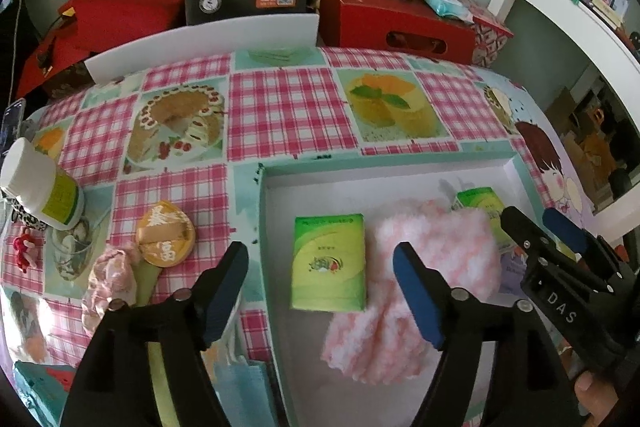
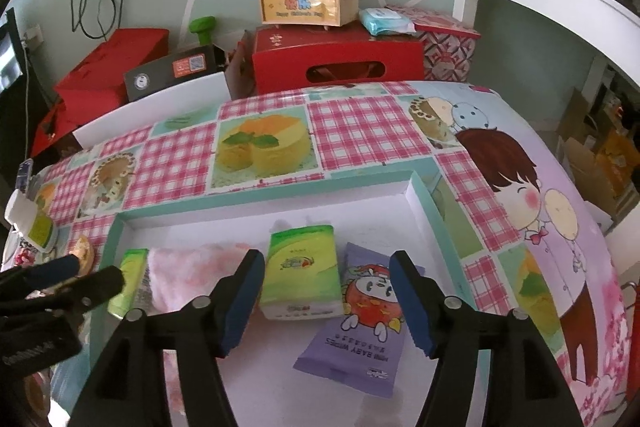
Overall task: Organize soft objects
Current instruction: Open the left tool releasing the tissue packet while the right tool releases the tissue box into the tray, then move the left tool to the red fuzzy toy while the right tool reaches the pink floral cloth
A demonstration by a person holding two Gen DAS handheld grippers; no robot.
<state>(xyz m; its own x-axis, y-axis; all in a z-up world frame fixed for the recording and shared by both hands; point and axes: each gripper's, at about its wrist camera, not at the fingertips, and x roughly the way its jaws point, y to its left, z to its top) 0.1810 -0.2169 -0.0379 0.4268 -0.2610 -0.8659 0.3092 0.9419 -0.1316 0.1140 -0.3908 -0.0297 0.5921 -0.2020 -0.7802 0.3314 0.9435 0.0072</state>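
Partly, pink towel (image 1: 424, 287) hides second tissue pack (image 1: 480, 205).

Your left gripper (image 1: 320, 291) has two black plastic arms, each ending in a flat finger faced with a dark blue pad (image 1: 416, 301). A round silver screw head (image 1: 183, 293) sits at each pivot, four in all across the linkage. Your right gripper (image 2: 326, 303) is built the same way: black angular arms, blue pads, silver screws. From the left wrist view, its black body carries the white letters "DAS" (image 1: 561, 305), and a bit of your bare thumb (image 1: 592, 385) shows beneath it.
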